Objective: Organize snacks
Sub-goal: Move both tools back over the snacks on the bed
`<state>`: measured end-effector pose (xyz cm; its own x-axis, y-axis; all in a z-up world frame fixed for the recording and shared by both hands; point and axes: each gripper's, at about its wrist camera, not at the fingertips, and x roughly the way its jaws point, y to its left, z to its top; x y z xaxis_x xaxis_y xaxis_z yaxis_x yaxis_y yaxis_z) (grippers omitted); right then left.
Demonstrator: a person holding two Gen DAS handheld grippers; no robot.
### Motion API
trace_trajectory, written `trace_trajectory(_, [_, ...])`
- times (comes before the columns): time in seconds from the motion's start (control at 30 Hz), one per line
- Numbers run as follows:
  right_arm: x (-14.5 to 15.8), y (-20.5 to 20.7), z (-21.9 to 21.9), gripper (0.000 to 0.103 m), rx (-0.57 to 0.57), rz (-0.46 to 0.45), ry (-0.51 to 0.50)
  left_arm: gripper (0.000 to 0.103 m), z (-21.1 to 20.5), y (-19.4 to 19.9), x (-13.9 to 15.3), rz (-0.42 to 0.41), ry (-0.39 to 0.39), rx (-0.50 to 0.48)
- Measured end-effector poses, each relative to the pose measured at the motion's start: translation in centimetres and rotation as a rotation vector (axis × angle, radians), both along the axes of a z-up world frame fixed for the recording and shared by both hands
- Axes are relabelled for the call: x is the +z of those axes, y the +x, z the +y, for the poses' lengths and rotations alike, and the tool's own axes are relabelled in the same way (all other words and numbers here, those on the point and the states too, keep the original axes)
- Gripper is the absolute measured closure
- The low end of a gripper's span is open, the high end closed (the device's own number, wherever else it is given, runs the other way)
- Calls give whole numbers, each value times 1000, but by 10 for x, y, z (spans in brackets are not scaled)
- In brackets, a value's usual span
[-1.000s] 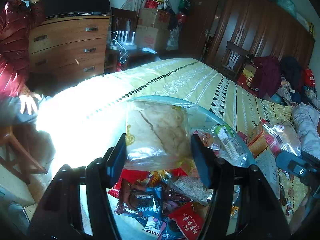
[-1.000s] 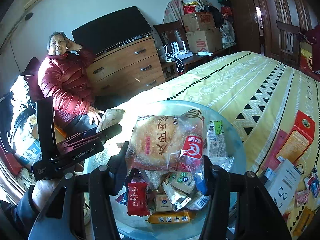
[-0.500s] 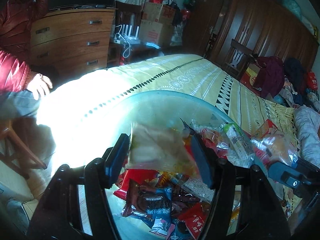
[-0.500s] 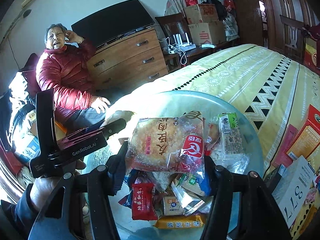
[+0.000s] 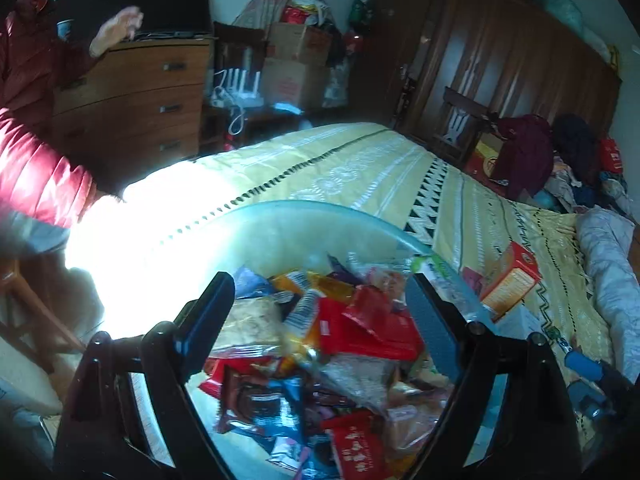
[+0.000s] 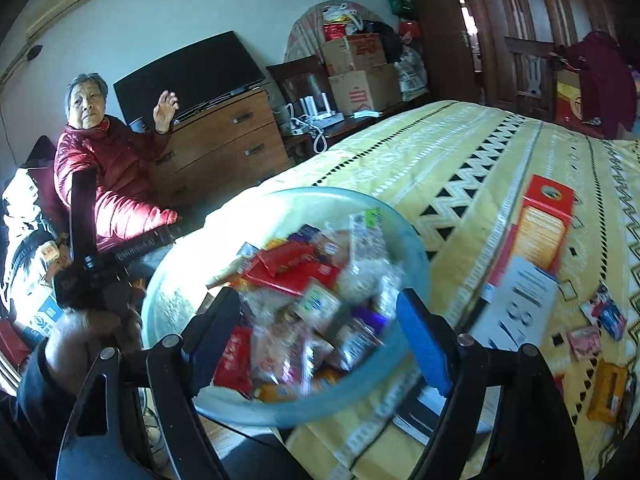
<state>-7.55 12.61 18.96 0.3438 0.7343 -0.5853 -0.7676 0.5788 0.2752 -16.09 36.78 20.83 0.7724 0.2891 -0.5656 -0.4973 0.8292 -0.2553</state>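
A clear bluish glass bowl sits on the yellow bed and holds a heap of packaged snacks. A cake in a clear bag lies at the heap's left side. My left gripper is open and empty just above the heap. My right gripper is open and empty over the bowl's near side. The left gripper also shows in the right wrist view, left of the bowl.
An orange box and a white box lie on the bedspread right of the bowl, with small loose packets. A person in a red jacket sits at the left by a wooden dresser.
Both grippers have let go of their bagged cakes, which dropped into the bowl, and both jaws have opened wider. The right wrist view has pulled back. The seated person raised a hand.
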Motion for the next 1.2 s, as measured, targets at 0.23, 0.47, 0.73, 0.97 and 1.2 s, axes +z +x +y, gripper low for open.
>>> trace_trajectory(0.23, [-71, -3, -152, 18, -256, 89, -134, 15, -123, 45, 26, -71, 36, -336])
trace_trajectory(0.47, [-113, 32, -288, 18, -518, 213, -165, 14, -246, 85, 1, 0, 5, -682])
trace_trajectory(0.73, [-147, 135, -345, 18, -587, 287, -182, 14, -303, 118, -43, 167, 0, -797])
trace_trajectory(0.97, [-188, 184, -363, 24, -579, 353, -203, 14, -334, 136, -77, 278, -24, -807])
trace_trajectory(1.2, [-183, 171, -445, 26, -787, 291, -266, 14, -359, 147, -90, 317, -23, -822])
